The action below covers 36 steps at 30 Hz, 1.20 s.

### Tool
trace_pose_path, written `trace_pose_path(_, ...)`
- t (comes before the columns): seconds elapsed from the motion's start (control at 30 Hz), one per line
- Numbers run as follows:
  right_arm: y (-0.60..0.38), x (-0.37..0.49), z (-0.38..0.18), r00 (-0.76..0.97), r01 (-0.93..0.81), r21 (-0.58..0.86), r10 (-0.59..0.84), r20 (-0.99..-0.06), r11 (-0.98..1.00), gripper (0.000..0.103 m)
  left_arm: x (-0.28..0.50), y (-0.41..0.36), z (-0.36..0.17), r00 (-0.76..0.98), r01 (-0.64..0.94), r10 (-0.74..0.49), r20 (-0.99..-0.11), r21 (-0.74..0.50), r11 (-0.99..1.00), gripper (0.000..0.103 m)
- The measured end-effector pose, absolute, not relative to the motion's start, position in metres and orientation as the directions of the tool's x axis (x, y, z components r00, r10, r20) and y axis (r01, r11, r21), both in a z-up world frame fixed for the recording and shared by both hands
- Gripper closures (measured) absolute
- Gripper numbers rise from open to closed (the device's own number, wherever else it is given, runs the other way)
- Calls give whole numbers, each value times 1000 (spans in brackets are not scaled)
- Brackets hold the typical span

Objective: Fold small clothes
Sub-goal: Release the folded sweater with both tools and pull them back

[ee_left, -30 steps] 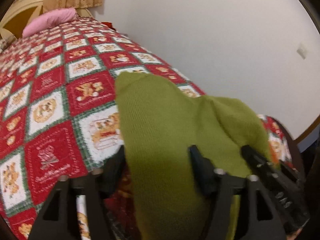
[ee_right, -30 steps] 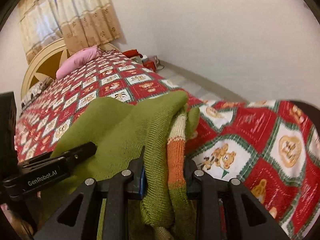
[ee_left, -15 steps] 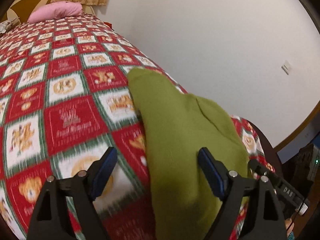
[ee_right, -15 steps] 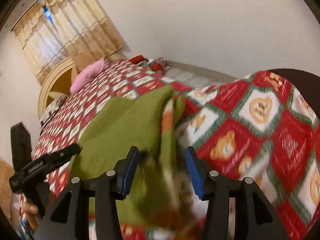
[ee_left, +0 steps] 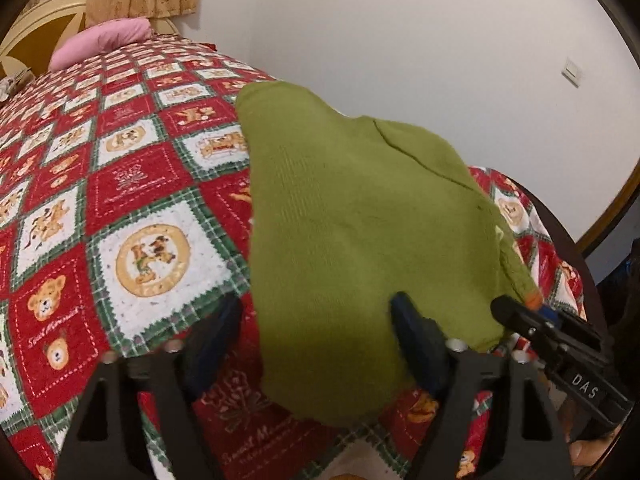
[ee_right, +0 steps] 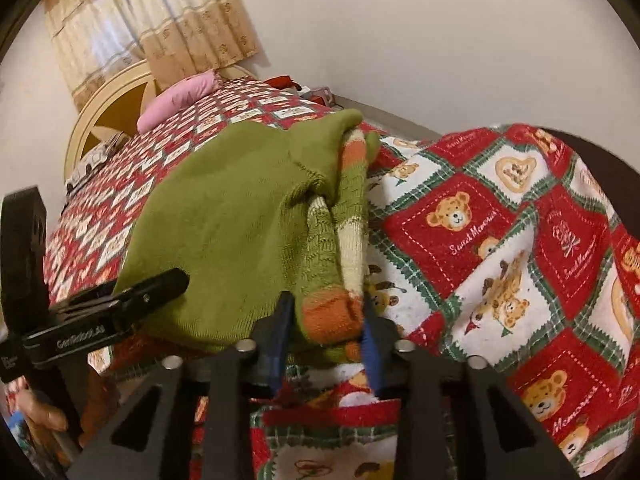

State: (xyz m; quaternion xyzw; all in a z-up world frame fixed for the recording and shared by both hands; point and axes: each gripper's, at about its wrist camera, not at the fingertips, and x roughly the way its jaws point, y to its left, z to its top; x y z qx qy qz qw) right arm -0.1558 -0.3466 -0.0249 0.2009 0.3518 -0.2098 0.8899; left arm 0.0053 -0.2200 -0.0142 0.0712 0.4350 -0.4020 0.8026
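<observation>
Green sweater (ee_left: 360,232) between closing left gripper (ee_left: 316,344) jaws — on bedspread (ee_left: 140,208).

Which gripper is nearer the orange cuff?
Right. The right gripper has the orange cuff between its closing fingers; the left gripper, also closing, straddles the green sweater's plain edge, farther away.

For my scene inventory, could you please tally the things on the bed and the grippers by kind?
Green sweater: 1
Pink pillow: 1
Quilt with bear pattern: 1
Grippers: 2, left gripper closing, right gripper closing on the sweater's orange cuff
Total: 5
</observation>
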Motion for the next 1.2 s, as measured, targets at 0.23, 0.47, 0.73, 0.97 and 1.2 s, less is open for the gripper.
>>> trace_pose_path(0.23, -349, -167, -27, 664, 531, 255, -210, -718, 808, 72, -12, -219, -10, 362, 706, -531, -766, -146, 693, 29)
trace_pose_path(0.47, -316, -199, -7, 639, 532, 195, -240, -731, 824, 68, -31, -205, 2, 405, 710, -508, -760, -89, 699, 24)
trace_pose_path(0.73, -288, -222, 60, 725, 565, 149, -402, -559, 812, 45, -60, -184, 41, 507, 703, -537, -675, -38, 710, 0)
trace_pose_path(0.97, -265, -228, 93, 769, 578, 153, -473, -429, 802, 34, -80, -163, 81, 649, 649, -545, -531, 13, 760, 0)
trace_pose_path(1.2, -260, -230, 102, 765, 594, 125, -509, -395, 795, 34, -84, -157, 94, 676, 642, -556, -483, 14, 767, 0)
